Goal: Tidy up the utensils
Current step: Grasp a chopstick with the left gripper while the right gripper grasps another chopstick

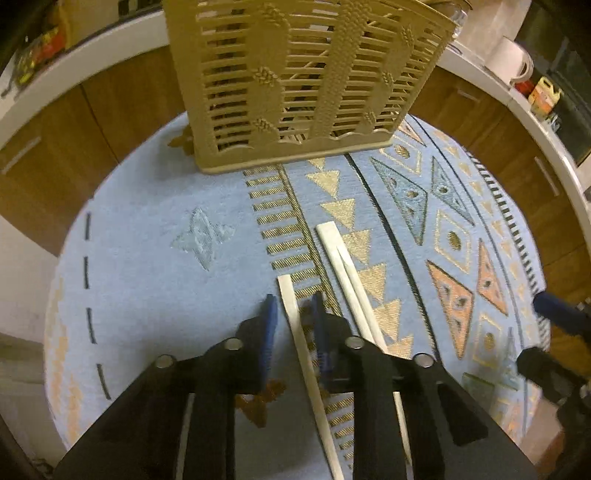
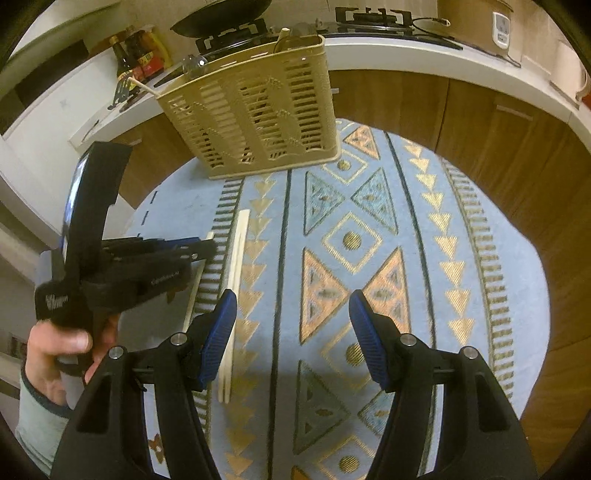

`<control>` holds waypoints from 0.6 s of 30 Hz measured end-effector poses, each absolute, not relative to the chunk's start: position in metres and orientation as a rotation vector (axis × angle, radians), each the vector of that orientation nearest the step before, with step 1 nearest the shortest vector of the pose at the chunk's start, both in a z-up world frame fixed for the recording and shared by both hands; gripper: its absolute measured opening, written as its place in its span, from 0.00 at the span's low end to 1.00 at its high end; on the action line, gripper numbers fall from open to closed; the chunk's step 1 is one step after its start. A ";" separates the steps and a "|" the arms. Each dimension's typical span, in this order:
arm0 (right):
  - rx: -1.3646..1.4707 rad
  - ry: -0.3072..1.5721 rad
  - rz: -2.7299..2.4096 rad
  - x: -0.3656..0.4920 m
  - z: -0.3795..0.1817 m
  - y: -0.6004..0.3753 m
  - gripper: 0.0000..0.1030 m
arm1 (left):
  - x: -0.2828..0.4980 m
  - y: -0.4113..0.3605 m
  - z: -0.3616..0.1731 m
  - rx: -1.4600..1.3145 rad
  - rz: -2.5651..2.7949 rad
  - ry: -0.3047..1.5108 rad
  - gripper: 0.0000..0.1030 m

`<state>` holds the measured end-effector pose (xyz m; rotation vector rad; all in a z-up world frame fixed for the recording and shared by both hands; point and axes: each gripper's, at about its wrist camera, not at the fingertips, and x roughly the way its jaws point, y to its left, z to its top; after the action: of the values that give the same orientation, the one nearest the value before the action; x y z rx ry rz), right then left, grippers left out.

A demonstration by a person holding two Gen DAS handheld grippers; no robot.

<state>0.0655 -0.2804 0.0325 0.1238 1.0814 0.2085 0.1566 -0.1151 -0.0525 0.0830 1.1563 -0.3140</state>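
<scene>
Dim, warm indoor light, yellowish cast; both fisheye views bend hard at the edges with black vignette corners. Left wrist view soft, motion blur on the tan slotted plastic utensil basket (image 1: 306, 81). Gripper shadow on the pale blue patterned round tablecloth (image 2: 424, 387).

1. Round light-blue cloth with gold and orange geometric embroidery (image 2: 369, 206), spread over the table.
2. Brown wooden cabinet doors (image 2: 461, 122) below a white countertop (image 2: 369, 51).
3. Dark sauce bottles (image 2: 136, 55) and a black wok (image 2: 221, 14), seen behind.
</scene>
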 end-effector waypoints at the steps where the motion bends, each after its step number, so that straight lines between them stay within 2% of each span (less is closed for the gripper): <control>1: 0.115 1.083 0.205 0.067 0.032 -0.280 0.57 | 0.156 -0.117 -0.053 0.102 -0.306 1.149 0.07; 4: 0.084 1.107 0.206 0.078 0.029 -0.276 0.51 | 0.154 -0.121 -0.053 0.139 -0.302 1.127 0.05; 6: 0.077 1.133 0.217 0.086 0.025 -0.271 0.39 | 0.155 -0.116 -0.053 0.100 -0.307 1.128 0.05; 7: 0.078 1.149 0.230 0.091 0.023 -0.267 0.36 | 0.156 -0.113 -0.053 0.073 -0.311 1.131 0.05; 18: 0.110 1.308 0.285 0.155 -0.015 -0.217 0.33 | 0.163 -0.046 -0.031 -0.114 -0.299 1.075 0.05</control>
<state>0.1550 -0.2168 -0.0151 0.1104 1.3081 0.2845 0.1632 -0.0458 -0.0315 -0.1139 1.0752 -0.2992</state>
